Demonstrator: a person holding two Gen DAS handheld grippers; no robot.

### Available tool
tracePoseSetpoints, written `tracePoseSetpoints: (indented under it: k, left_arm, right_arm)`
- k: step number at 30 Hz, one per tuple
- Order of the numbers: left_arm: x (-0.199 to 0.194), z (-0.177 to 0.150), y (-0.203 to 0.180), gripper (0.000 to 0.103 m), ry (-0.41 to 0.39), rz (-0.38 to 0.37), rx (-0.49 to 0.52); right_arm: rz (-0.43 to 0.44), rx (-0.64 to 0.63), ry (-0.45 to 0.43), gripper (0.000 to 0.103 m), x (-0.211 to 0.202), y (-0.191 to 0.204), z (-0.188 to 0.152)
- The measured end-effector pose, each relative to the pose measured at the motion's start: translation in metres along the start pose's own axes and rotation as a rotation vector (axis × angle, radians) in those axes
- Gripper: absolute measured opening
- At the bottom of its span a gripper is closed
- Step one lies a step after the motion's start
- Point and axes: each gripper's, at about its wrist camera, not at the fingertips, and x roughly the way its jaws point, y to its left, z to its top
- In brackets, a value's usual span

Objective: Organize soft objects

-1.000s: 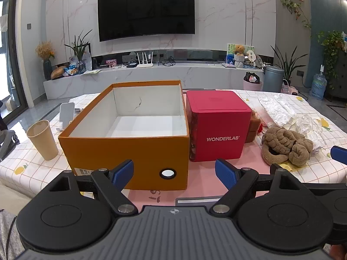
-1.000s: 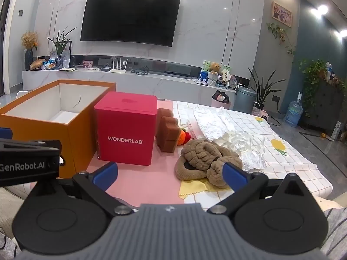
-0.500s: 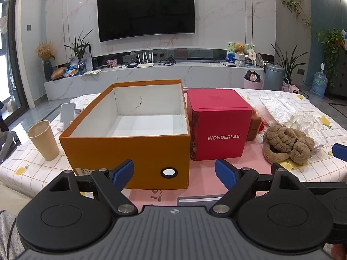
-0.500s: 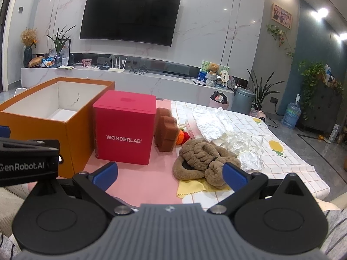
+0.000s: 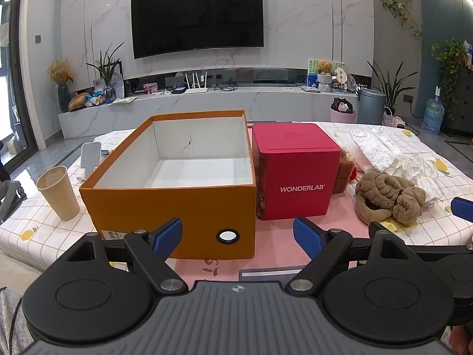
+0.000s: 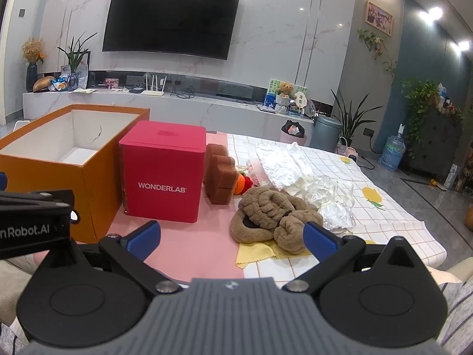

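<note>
The left tool (image 5: 238, 233) is wide open and holds nothing; its two blue fingertips (image 5: 167, 233) stand far apart above the near edge of the counter (image 5: 35, 227). The right tool (image 6: 232, 236) is also wide open and empty, with its blue fingertips (image 6: 320, 238) spread to both sides of the brown plush toy (image 6: 272, 216).

This brown plush toy lies on the counter, partly on the pink mat (image 6: 189, 245) and partly on a yellow cloth (image 6: 255, 254). In the left wrist view the same plush toy (image 5: 387, 198) is on the right side, well apart from the left tool.

The orange box (image 5: 177, 183) stands open in front of the left tool, and its white inside shows no objects. Just beside it on the right stands the red box (image 5: 295, 174) with the word WONDERLAB, closed. Behind the red box there are two brown sponges (image 6: 220, 174), one leaning on the other, and a small orange and red knitted thing (image 6: 242, 183) touches them. Further back lie a white crumpled cloth (image 6: 283, 162) and some clear plastic wrapping (image 6: 331, 195).

A paper cup (image 5: 59, 192) stands upright to the left of the orange box, near it but not touching.
</note>
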Motion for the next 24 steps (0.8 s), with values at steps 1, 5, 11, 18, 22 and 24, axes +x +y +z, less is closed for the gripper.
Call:
tracePoseSetpoints:
  k: [1,5,11,18,22,24]
  left_arm:
    - [-0.0004,-0.0002,-0.0001,0.099,-0.002,0.001,0.002]
    - [0.0002,0.0002,0.0003,0.099,0.002,-0.001,-0.002]
    - [0.0000,0.0007,0.0016,0.099,0.004,0.001,-0.001]
    - [0.0007,0.0006,0.0026,0.099,0.013,0.003,-0.007]
    - [0.0009,0.0003,0.0030,0.099,0.010,0.003,-0.006]
    - [0.0009,0.0003,0.0023,0.099,0.011,0.004,-0.004]
  right_arm:
    - [0.000,0.000,0.000,0.100,0.0002,0.0002,0.0000]
    - [0.002,0.000,0.002,0.100,0.0005,0.0002,0.0000]
    - [0.004,0.000,0.005,0.100,0.0007,0.0001,-0.0003]
    - [0.004,-0.003,0.007,0.100,0.0002,0.0001,-0.0007]
    - [0.002,-0.006,0.005,0.100,-0.0004,0.0004,-0.0011]
    - [0.003,-0.007,0.007,0.100,-0.0002,0.0004,-0.0011]
